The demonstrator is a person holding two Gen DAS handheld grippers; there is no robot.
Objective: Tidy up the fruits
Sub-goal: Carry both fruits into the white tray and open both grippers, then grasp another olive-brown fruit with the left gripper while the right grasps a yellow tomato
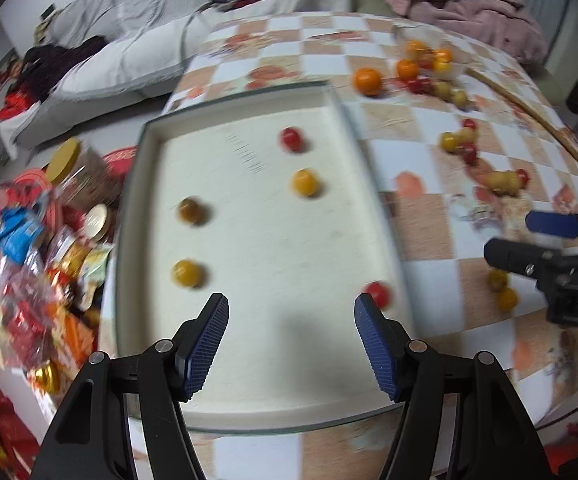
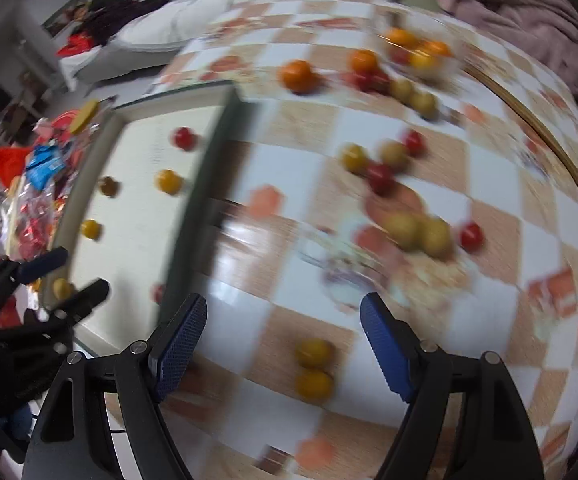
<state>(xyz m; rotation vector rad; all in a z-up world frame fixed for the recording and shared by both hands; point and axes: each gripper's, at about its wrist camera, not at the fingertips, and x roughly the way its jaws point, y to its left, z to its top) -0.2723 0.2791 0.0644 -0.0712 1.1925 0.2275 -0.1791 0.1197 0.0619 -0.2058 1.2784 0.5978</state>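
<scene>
The counter, covered by a glossy checked cloth of white and tan squares with orange motifs, carries everything; its smooth surface probably lets the round fruits roll, which would explain their loose scatter. On its left part lies the shallow rectangular cream tray with a raised rim, apparently the collecting place, since the rim would stop fruits from rolling off. Five small fruits sit well apart inside it: two red, two yellow and one brownish, with one small red fruit lying just beside the right rim. The unsorted small round fruits, red, yellow and orange, lie in loose clusters on the counter to the right of the tray, and a blurred clear container at the far edge seems to hold more. Two yellow fruits lie touching each other directly ahead of the right hand-held gripper, whose blue-padded fingers stand wide apart and empty, probably ready for a pick. The left hand-held gripper hovers over the near end of the tray, its fingers likewise spread and holding nothing.
</scene>
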